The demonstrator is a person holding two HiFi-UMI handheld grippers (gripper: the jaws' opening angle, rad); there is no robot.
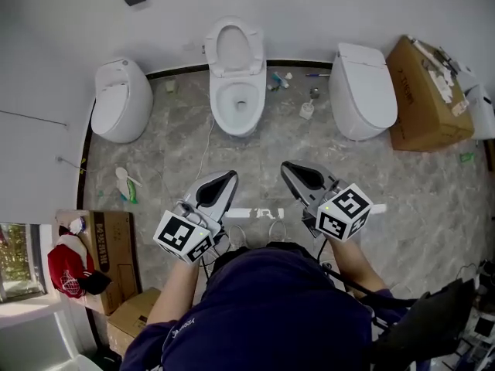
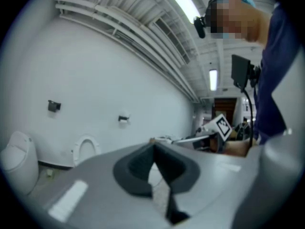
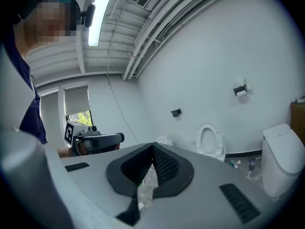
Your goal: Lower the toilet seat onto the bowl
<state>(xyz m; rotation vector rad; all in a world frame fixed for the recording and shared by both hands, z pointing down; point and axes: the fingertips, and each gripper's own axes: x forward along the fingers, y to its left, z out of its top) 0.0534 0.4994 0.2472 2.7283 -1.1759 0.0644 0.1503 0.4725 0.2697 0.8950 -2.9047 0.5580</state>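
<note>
The middle toilet's bowl point(image 1: 238, 105) stands against the far wall with its white seat point(image 1: 235, 49) raised upright. The seat also shows small in the left gripper view point(image 2: 86, 150) and in the right gripper view point(image 3: 209, 139). My left gripper point(image 1: 230, 178) and right gripper point(image 1: 288, 167) hover side by side over the marble floor, well short of the bowl and touching nothing. Both point toward the wall, nearly level. The left gripper's point(image 2: 153, 146) jaws meet at the tips with nothing between them, and so do the right gripper's point(image 3: 153, 145).
A closed toilet point(image 1: 120, 99) stands left of the middle one, another point(image 1: 363, 91) to its right. A cardboard box point(image 1: 427, 95) sits at the far right, more boxes point(image 1: 116, 257) near left. Small bottles point(image 1: 280, 79) and a cup point(image 1: 307, 110) lie beside the bowl.
</note>
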